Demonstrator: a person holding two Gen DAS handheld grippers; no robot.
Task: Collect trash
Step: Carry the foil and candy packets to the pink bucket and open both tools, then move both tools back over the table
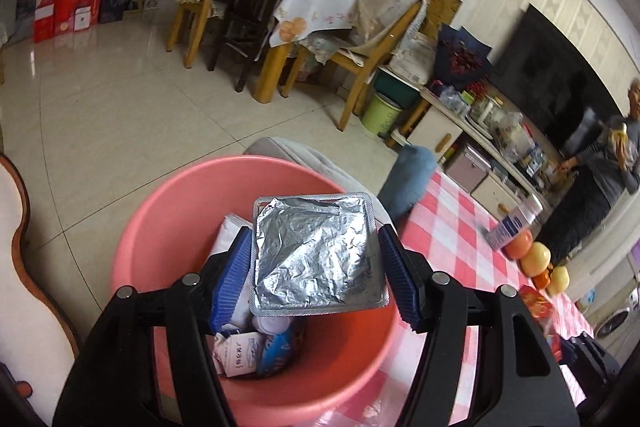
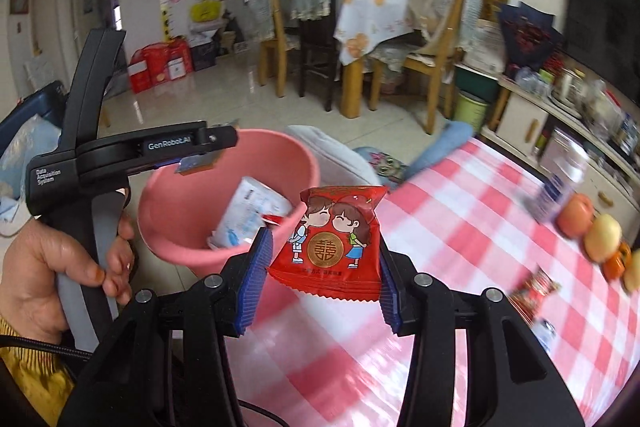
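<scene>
Over pink bucket [image 1: 168, 227]: left tongs [image 1: 316, 267] clamping foil pack [image 1: 318, 255].

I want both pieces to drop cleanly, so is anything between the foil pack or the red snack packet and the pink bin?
Nothing visible. The foil pack, in the left hand-held gripper, hangs directly over the open pink bin. The red snack packet, in the right hand-held gripper, sits beside the rim.
</scene>
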